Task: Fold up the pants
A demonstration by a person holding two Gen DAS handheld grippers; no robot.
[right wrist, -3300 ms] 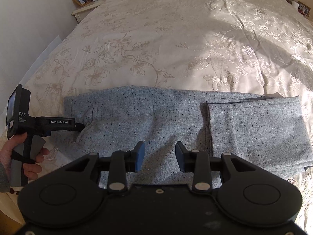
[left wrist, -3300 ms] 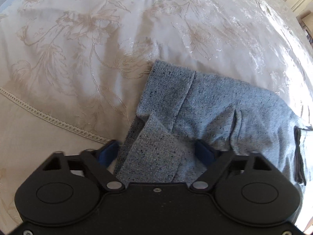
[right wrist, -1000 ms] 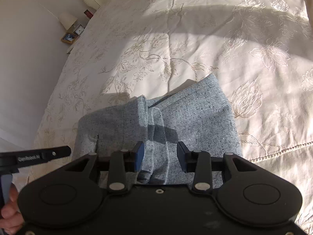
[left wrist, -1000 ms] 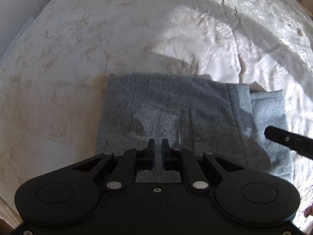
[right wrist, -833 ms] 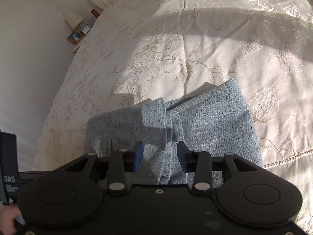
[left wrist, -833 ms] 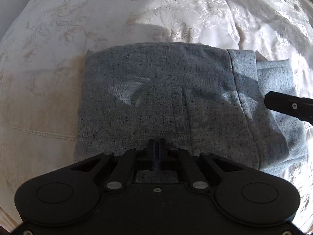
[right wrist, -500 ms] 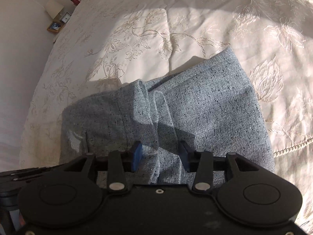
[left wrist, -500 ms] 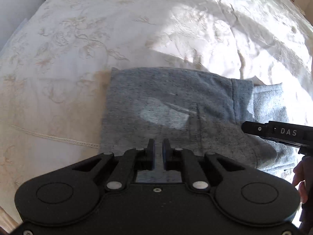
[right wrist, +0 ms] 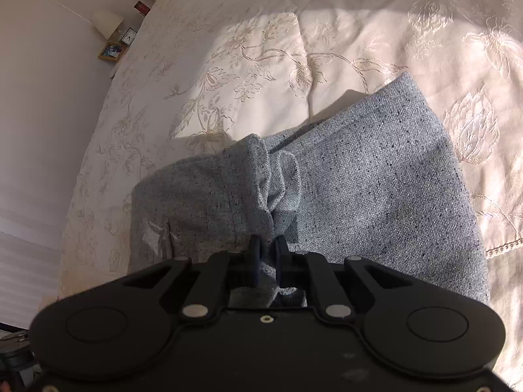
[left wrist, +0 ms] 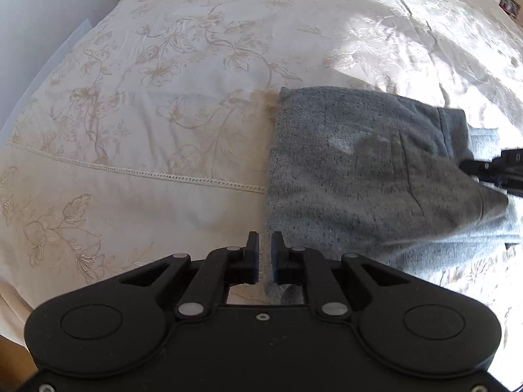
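Where sunlight falls, cream floral bedspread under grey pants.

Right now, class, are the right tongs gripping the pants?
Yes, the right tongs are shut on a bunched fold of the grey pants.

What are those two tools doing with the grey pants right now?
Right tool pinched shut on bunched folded edge of grey pants. Left tool nearly shut, empty, at pants' left edge. Pants folded on bedspread. Nothing in the way.
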